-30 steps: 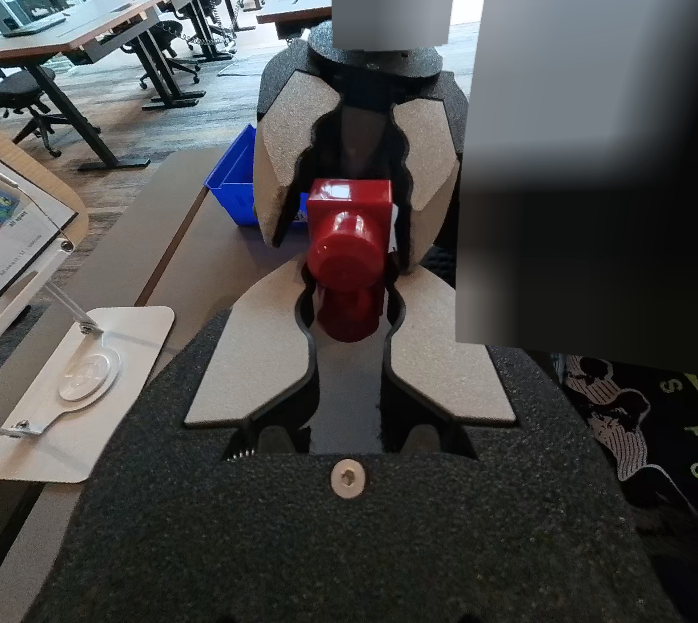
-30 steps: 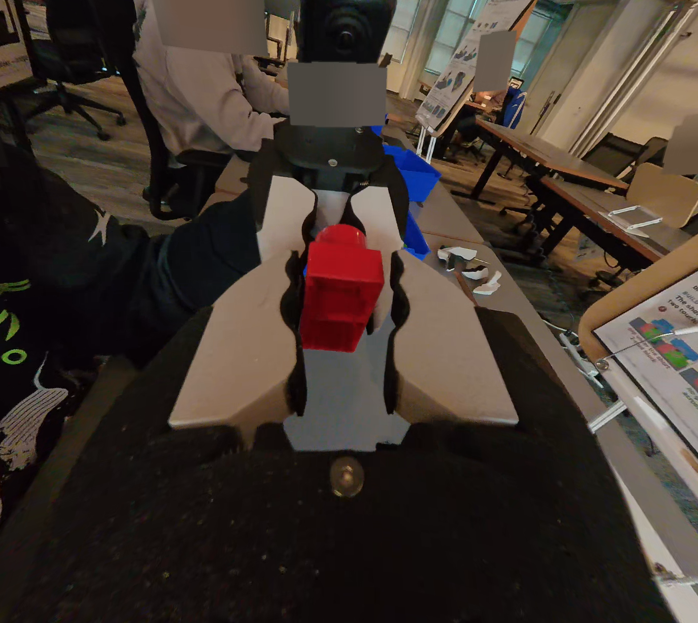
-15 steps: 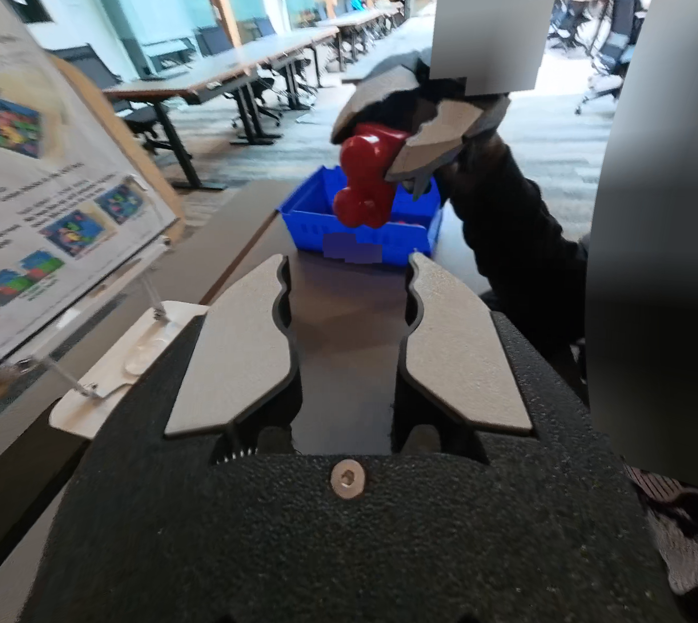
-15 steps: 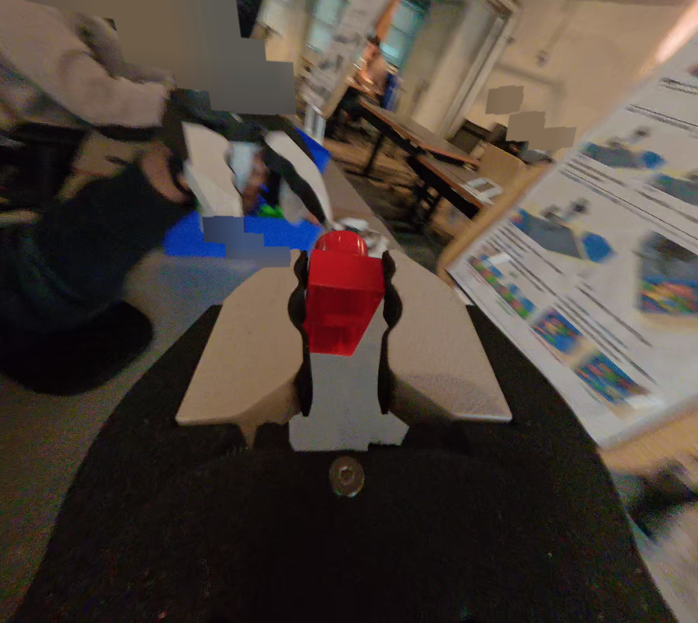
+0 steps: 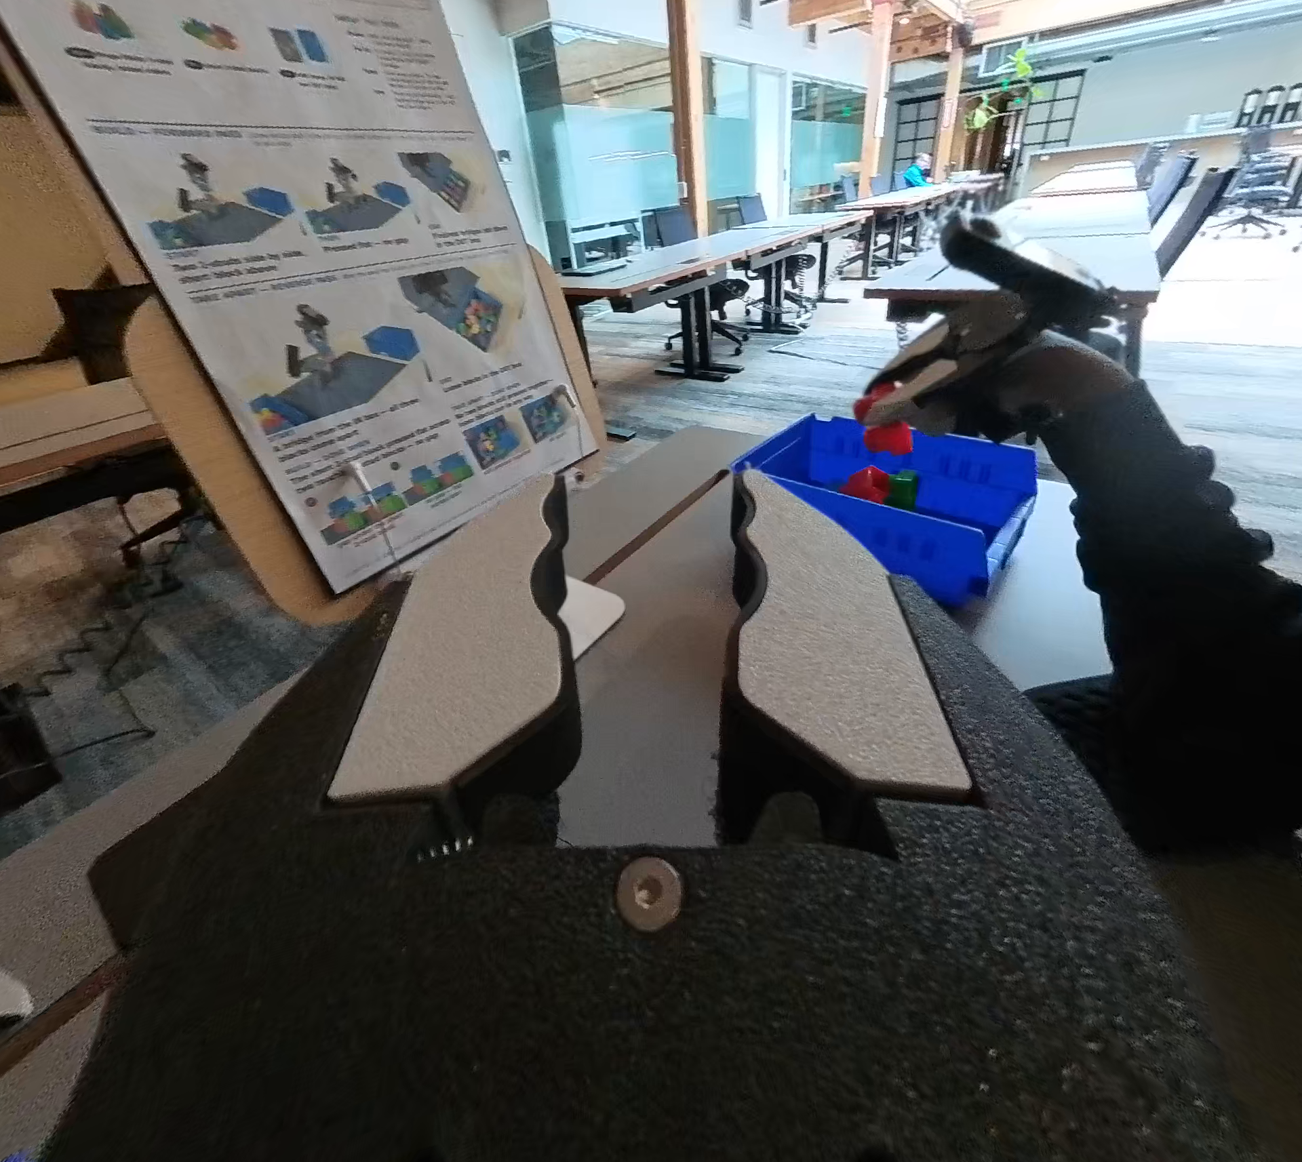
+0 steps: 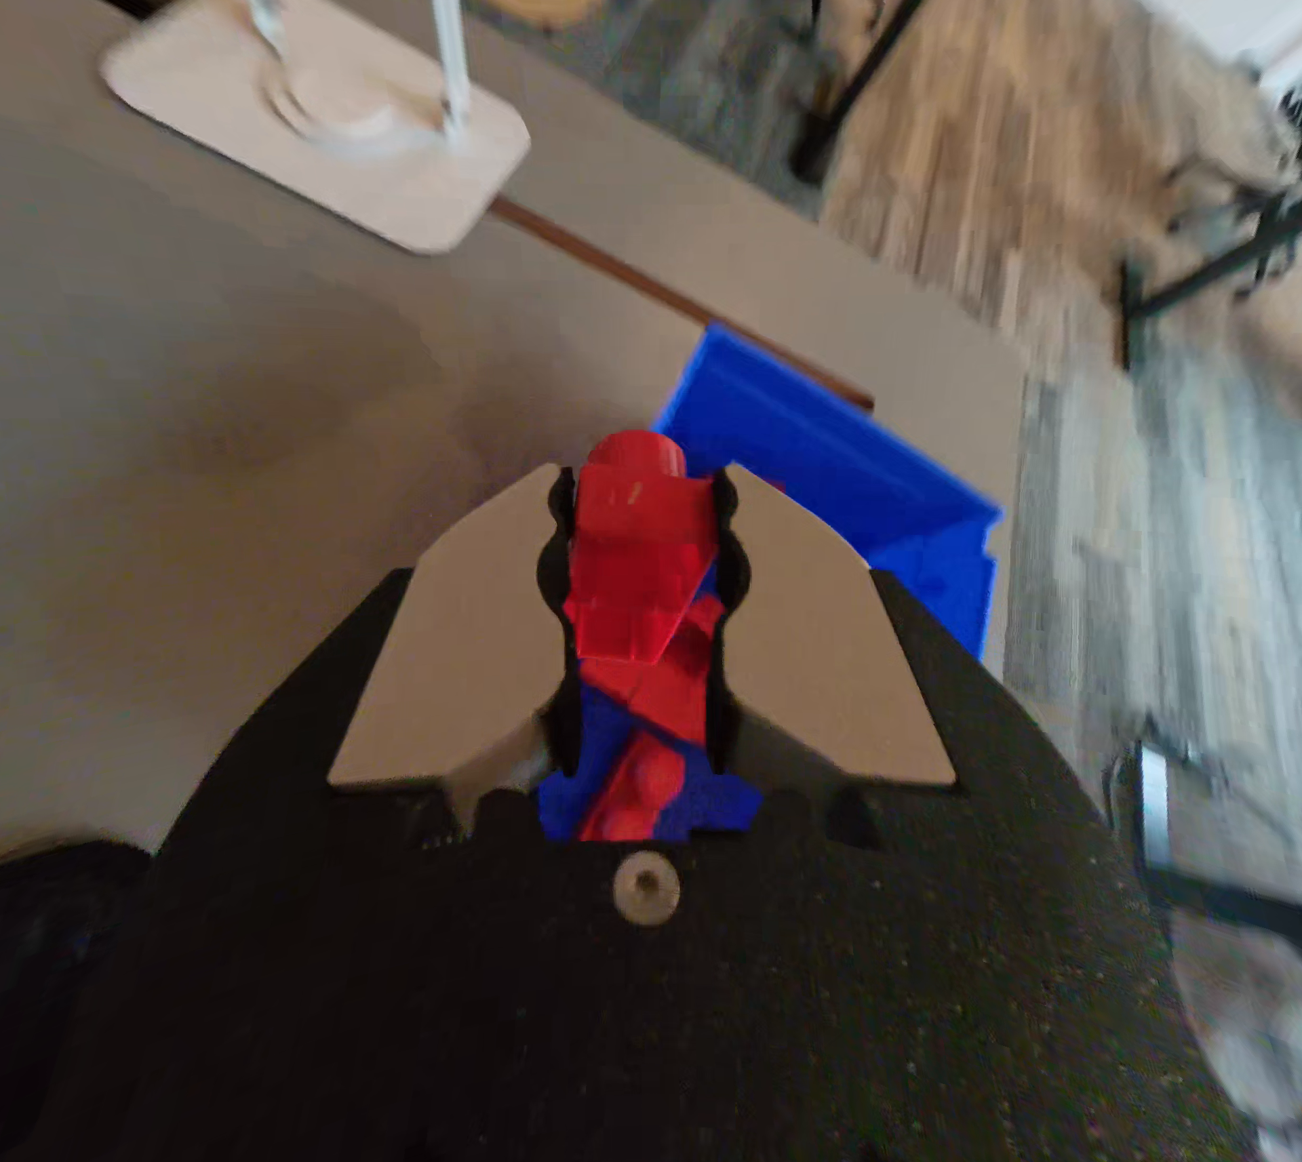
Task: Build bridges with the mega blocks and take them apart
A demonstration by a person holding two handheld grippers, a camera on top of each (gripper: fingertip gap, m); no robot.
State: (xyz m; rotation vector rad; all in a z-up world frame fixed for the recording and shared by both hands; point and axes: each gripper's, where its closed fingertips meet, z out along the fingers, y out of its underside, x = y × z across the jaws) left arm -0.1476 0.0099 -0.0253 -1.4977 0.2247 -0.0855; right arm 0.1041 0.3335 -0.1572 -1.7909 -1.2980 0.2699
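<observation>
On a grey table [image 5: 637, 607], beside a propped instruction sheet [image 5: 282, 226], the left gripper [image 5: 642, 540] waits with fingers spread and empty, while to its right the right gripper [image 6: 642, 554] pinches a red block [image 6: 634, 565] above the blue bin [image 5: 937, 515] holding red and green blocks [image 5: 881, 486].

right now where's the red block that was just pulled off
The red block is clamped in the right gripper, held just above the blue bin at the table's far right in the left wrist view, over the loose blocks inside.
</observation>
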